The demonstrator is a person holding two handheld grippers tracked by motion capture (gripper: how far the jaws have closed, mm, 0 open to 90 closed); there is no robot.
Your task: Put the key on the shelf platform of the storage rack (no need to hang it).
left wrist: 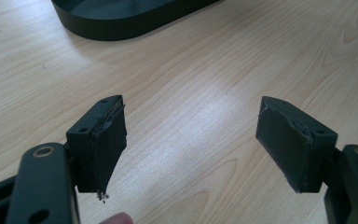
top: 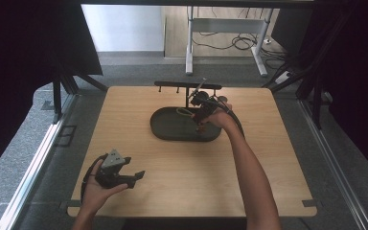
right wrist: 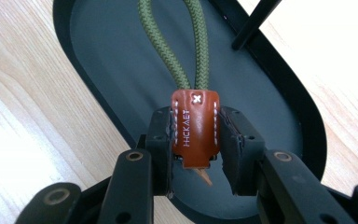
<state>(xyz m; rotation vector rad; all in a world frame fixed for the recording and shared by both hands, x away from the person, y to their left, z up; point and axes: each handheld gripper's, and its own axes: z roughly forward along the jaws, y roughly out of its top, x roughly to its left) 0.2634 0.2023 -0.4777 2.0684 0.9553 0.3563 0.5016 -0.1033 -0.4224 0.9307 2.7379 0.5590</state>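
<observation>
Tag (right wrist: 195,128) of brown leather, on a green cord (right wrist: 186,46), sits pinched in the right gripper (right wrist: 196,154) over the black tray (right wrist: 284,93); left gripper (left wrist: 191,144) rests spread, empty; lifting slowly should avoid snagging the rack (top: 188,86).

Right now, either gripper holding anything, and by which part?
Right gripper clamps the brown leather tab of the green cord loop, by the tab's sides. Left gripper is open, holding nothing.

The high view is looking forward and down over the table (top: 182,191). Both gripper views are looking closely along their jaws, all three sharing the dark tray (top: 165,128).
</observation>
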